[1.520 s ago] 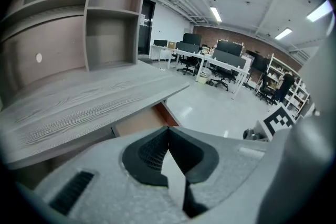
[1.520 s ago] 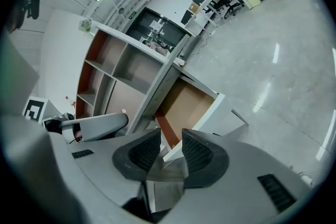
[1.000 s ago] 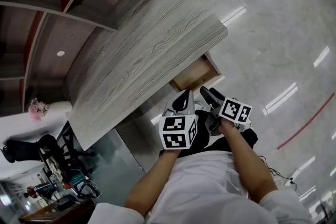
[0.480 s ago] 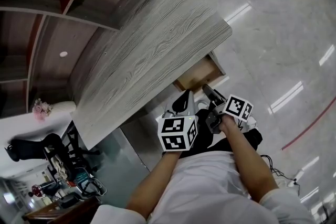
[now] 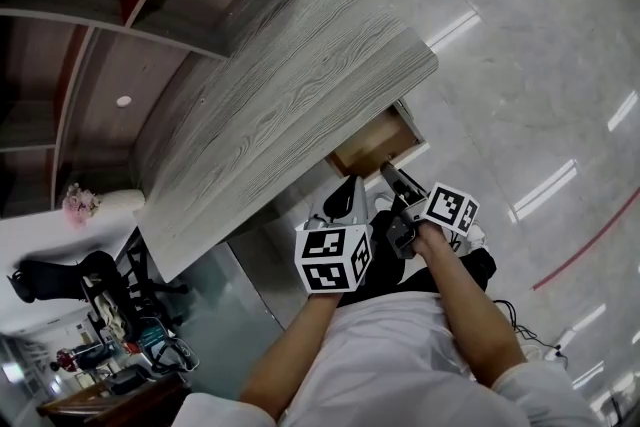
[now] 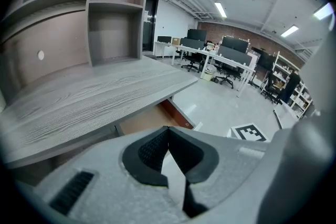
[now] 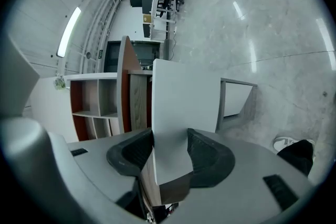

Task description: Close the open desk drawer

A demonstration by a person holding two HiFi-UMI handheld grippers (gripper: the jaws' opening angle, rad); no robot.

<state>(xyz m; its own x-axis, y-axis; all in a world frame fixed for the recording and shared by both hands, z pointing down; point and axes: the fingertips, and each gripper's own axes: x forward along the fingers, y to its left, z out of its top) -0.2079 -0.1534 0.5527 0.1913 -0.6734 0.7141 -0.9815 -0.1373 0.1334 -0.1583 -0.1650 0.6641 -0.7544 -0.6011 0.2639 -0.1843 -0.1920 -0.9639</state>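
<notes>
OPEN DRAWER, ONE GRIP: The desk drawer (image 5: 372,143) stood pulled out beneath the grey desktop (image 5: 280,105), just right of centre in the head view. The right gripper (image 7: 170,135) clamped the white drawer front (image 7: 184,93) between its jaws. The left gripper (image 6: 167,131) hung beside it, jaws together and empty. A skewed shove could have bound the drawer on its runners, and the pads might have slipped off the smooth panel.

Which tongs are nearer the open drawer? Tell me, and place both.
Right. The right tongs are on the drawer itself, with its white front panel between the jaws. The left tongs, jaws together and empty, hang short of the drawer without touching it.
</notes>
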